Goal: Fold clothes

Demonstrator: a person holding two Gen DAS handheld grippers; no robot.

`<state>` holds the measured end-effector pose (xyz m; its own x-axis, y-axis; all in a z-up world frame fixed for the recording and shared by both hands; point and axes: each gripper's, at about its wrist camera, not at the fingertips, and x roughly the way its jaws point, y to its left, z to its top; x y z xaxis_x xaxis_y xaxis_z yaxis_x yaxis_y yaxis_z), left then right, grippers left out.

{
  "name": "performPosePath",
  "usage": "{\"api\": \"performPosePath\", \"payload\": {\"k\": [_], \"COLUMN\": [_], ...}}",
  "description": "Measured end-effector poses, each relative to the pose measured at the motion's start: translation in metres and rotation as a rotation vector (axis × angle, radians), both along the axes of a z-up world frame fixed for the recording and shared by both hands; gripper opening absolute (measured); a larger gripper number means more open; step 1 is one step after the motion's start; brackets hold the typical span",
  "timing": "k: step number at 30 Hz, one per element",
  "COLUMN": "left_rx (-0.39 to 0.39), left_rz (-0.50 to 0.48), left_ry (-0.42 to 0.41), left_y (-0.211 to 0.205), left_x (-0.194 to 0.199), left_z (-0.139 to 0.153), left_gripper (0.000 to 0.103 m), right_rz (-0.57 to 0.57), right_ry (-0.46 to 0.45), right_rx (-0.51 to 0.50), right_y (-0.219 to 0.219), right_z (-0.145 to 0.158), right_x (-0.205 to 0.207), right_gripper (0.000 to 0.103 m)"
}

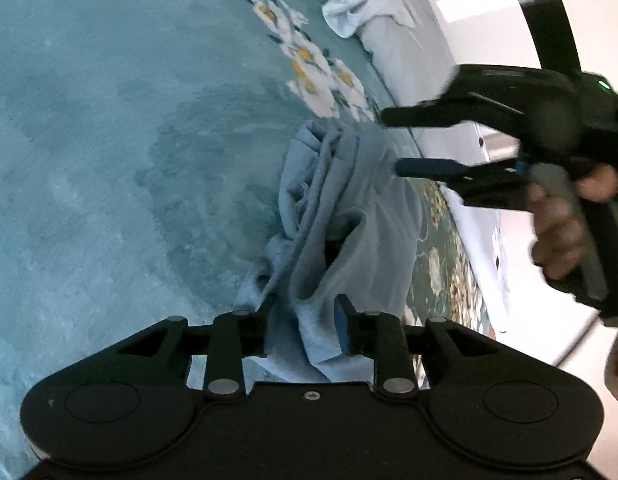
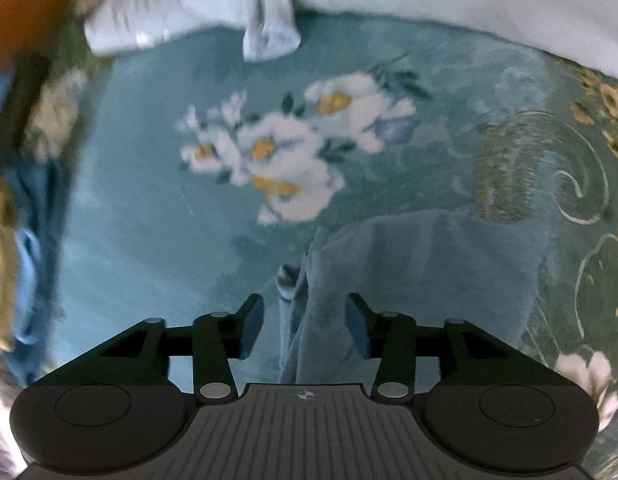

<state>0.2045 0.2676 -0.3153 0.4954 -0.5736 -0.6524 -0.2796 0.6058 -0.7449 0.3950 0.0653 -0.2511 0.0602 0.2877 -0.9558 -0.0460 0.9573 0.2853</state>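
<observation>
A crumpled light-blue garment (image 1: 341,216) lies on a teal floral blanket (image 1: 109,140). My left gripper (image 1: 305,320) is shut on one bunched end of it, cloth pinched between the fingers. My right gripper (image 1: 389,142) shows in the left wrist view at the garment's far end, jaws apart around the cloth edge. In the right wrist view the right gripper (image 2: 305,328) is open, with the blue garment (image 2: 421,276) lying between and beyond its fingers on the blanket (image 2: 149,240).
Pale blue and white clothes (image 1: 361,4) are heaped at the blanket's far edge, also in the right wrist view (image 2: 269,4). A white floor (image 1: 489,40) runs beside the blanket. More blue cloth (image 2: 29,260) lies at the left.
</observation>
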Motion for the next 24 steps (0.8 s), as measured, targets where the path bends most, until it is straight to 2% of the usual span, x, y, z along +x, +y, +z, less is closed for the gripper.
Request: {"api": "performPosePath", "payload": {"k": [3,6,8,10,12,14,18,20,24], "left_rx": [0.005,0.013,0.013,0.014,0.044,0.056,0.015,0.019,0.066], "left_rz": [-0.04,-0.074,-0.065,-0.049,-0.022,0.005,0.082,0.097,0.092], "left_ry": [-0.01,-0.017,-0.015,-0.009,0.01,0.007,0.013,0.026,0.104], "left_y": [-0.009,-0.021,-0.026,-0.03,-0.032,-0.032,-0.024,-0.022,-0.024], "left_x": [0.01,0.016,0.018,0.018,0.016,0.01,-0.004,-0.01,-0.022], "left_z": [-0.001,0.001,0.001,0.001,0.003,0.008,0.02,0.021,0.003], "left_gripper": [0.03,0.03,0.028,0.013,0.008,0.006,0.002,0.002,0.002], "right_rz": [-0.05,-0.099,-0.161,-0.222,-0.27,-0.306,-0.346,-0.354,-0.355], "right_ry": [-0.041,-0.063,-0.032,0.007,0.032,0.048,0.07,0.081,0.107], "right_rx": [0.03,-0.004,-0.014,-0.01,-0.01,-0.01,0.011,0.023,0.041], "right_y": [-0.034,-0.071,-0.099,-0.121,-0.139,-0.152,-0.165,-0.168,-0.169], "right_z": [0.015,0.019,0.012,0.004,-0.003,-0.009,-0.018,-0.022,-0.031], "right_x": [-0.009,-0.022,-0.036,-0.049,-0.064,-0.077,-0.095,-0.102,-0.11], "right_gripper": [0.06,0.061,0.064,0.064,0.064,0.064,0.064,0.064,0.064]}}
